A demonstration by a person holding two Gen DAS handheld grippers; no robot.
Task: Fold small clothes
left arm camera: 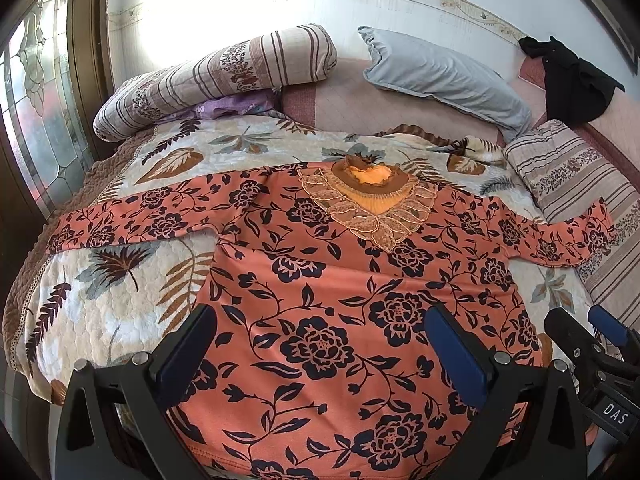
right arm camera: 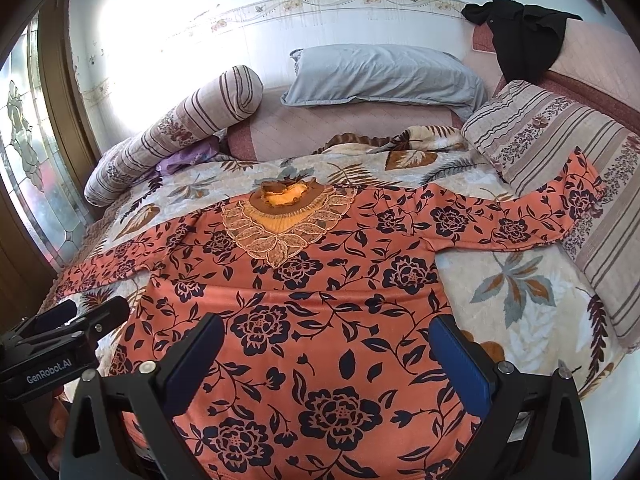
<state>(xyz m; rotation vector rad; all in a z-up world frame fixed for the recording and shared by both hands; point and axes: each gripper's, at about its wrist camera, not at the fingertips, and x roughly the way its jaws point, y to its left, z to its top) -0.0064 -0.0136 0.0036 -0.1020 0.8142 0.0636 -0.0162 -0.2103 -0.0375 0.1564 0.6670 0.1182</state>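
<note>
Lying flat and face up on the bed, an orange top [left arm camera: 320, 280] with dark flowers spreads across the leaf-print quilt [left arm camera: 120, 280], its hem toward the near edge and its lace collar [left arm camera: 368, 204] toward the far side. At the far left corner of the bed a striped bolster [left arm camera: 216, 76] rests on the quilt's edge. The top's left sleeve [left arm camera: 132, 216] reaches out toward the left edge of the bed. The left tool [left arm camera: 320, 356] hangs over the lower part of the top near the hem, its blue-padded jaws spread wide with nothing between them but the cloth below. Just beside it, the right tool [right arm camera: 326, 364] hovers over the same area, equally wide open and empty. Beyond the collar a grey pillow [right arm camera: 384, 76] lies on the bare mattress by the wall. The right sleeve [right arm camera: 520, 216] runs out to the right edge, its cuff lying on a striped cushion [right arm camera: 568, 168]. A black garment [right arm camera: 524, 36] hangs over the headboard at the far right corner.
</note>
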